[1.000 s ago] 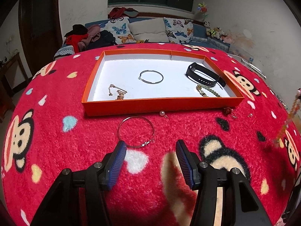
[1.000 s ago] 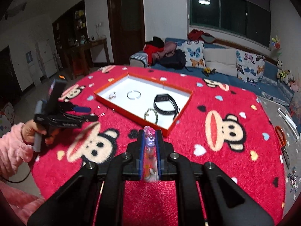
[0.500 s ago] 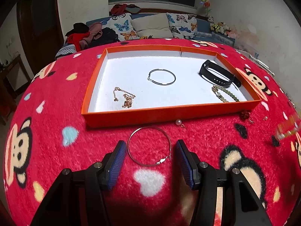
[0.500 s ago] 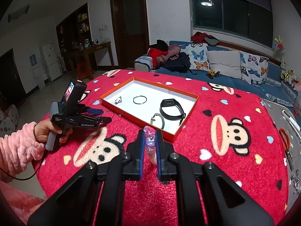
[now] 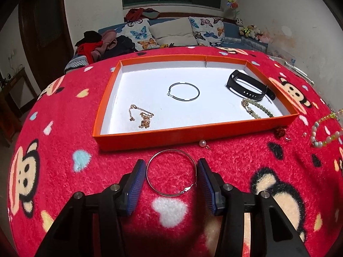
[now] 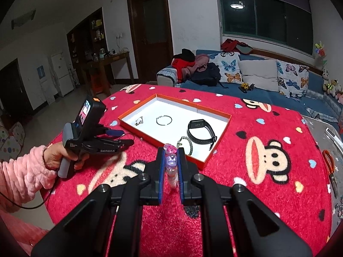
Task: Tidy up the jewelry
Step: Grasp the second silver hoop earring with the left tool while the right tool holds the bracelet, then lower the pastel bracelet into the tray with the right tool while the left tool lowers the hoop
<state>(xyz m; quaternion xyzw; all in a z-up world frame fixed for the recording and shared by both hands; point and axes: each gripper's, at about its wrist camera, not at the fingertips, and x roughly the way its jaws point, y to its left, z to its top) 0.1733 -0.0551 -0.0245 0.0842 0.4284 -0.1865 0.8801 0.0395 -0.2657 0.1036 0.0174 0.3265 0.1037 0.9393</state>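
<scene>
Left wrist: open fingers flank hoop; right wrist: fingers clamp beads.

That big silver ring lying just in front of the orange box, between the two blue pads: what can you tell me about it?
The silver ring is a thin hoop of what looks like metal wire, with a small clasp at its lower right. It lies flat on the red fleece blanket, just outside the orange box and near a pearl earring. The left tongs stand open around it, one blue pad on each side. Whether the pads touch it is unclear.
</scene>
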